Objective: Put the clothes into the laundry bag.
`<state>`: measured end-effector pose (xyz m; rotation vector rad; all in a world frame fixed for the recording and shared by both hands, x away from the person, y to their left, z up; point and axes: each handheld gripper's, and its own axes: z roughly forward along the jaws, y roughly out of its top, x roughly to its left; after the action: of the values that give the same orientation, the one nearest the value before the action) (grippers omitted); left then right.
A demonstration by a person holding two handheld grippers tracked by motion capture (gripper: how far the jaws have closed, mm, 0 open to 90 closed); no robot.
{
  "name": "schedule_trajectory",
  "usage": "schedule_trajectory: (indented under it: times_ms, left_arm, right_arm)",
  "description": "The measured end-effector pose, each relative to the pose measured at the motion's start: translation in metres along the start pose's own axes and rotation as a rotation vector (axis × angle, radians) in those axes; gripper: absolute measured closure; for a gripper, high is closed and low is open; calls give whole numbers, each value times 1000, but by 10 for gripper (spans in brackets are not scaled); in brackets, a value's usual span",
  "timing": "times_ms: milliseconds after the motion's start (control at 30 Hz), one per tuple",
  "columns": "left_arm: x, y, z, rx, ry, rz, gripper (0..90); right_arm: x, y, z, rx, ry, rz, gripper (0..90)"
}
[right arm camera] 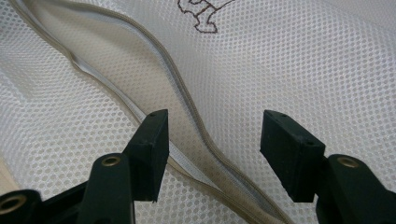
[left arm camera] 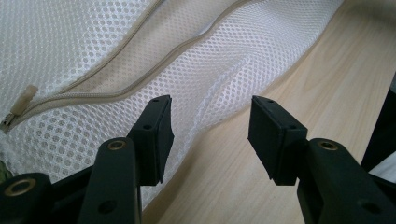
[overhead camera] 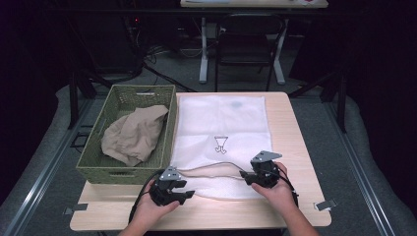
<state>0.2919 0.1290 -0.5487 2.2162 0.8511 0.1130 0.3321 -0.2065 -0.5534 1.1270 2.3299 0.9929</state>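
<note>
Mesh bag (overhead camera: 221,132): white, flat on table (overhead camera: 295,147), zipper (left arm camera: 116,91) partly undone, mouth gaping between the two grippers.
Left gripper (overhead camera: 186,194): jaws apart, nothing between the pads; bag's near edge lies just ahead of its tips.
Right gripper (overhead camera: 244,178): jaws wide, empty, poised over the open zipper seam.
Basket (overhead camera: 169,132): beyond the left gripper, beside the bag, holding tan cloth (overhead camera: 134,135).

object: white mesh laundry bag (overhead camera: 221,132) | look: fine netting, beige zipper (left arm camera: 116,91), small dark printed emblem (overhead camera: 221,144) mid-panel | state: zipper open, mouth gaping in a wavy slit along the near edge | pose: flat, spread out | place: on the bench, just beside the green basket (overhead camera: 118,169)
</note>
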Motion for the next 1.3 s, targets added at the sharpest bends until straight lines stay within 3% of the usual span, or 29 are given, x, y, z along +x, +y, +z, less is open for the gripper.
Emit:
schedule_trajectory:
  times_ms: [533,1133,1300]
  left_arm:
    - [-1,6,-24,-33,15,-16,477]
    - [3,16,-60,-55,39,-76,472]
    - [4,18,-70,-65,46,-65,472]
  right_arm:
    - [0,3,-2,7,-19,-8,381]
    - [1,4,-4,-1,-30,-7,366]
    - [1,4,-4,0,-34,-8,364]
